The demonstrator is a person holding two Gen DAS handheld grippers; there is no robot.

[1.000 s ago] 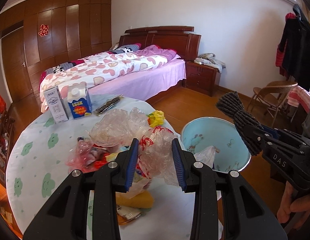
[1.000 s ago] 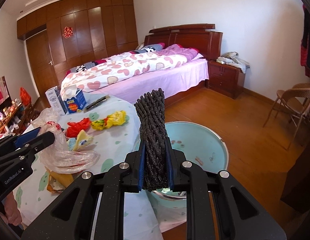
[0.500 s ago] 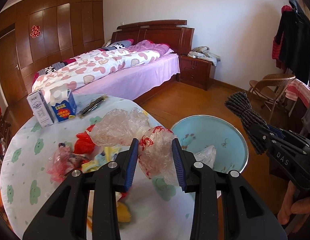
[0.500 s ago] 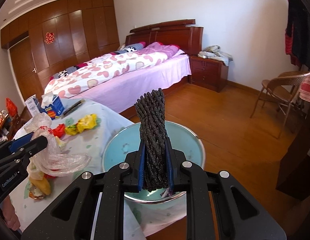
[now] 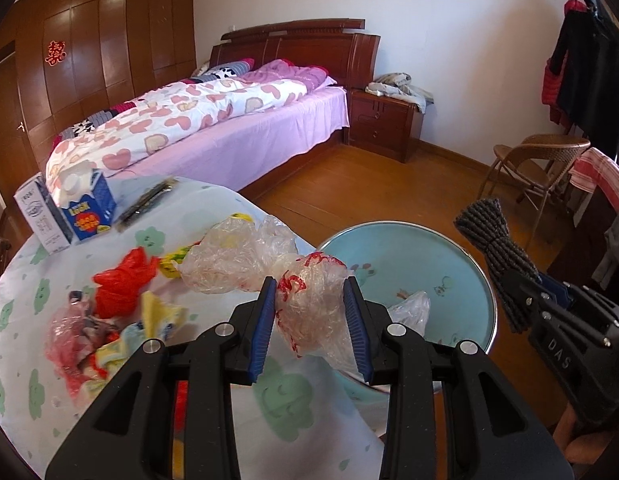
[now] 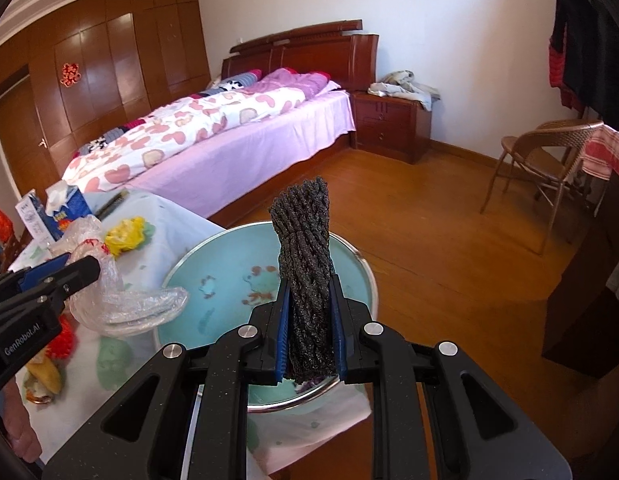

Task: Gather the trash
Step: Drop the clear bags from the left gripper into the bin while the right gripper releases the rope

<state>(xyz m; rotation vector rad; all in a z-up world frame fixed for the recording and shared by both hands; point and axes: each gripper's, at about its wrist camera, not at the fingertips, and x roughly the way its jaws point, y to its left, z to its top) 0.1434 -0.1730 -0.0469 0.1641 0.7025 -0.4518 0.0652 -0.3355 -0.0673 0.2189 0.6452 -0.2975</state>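
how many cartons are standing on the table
2. A blue milk carton and a white carton stand side by side at the table's far left edge, near the bed. More may sit out of view.

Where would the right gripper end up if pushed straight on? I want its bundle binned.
Probably inside the light blue basin: the right gripper, shut on the dark mesh bundle, points down over it, though depth is unclear.

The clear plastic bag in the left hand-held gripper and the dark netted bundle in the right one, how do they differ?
The clear plastic bag is see-through with red print; the dark netted bundle is opaque grey-black. The bag is crumpled and droops loosely; the bundle is twisted tight and stands upright. The bag is at the table's edge; the bundle is over the blue basin. Each is clamped in a hand-held gripper.
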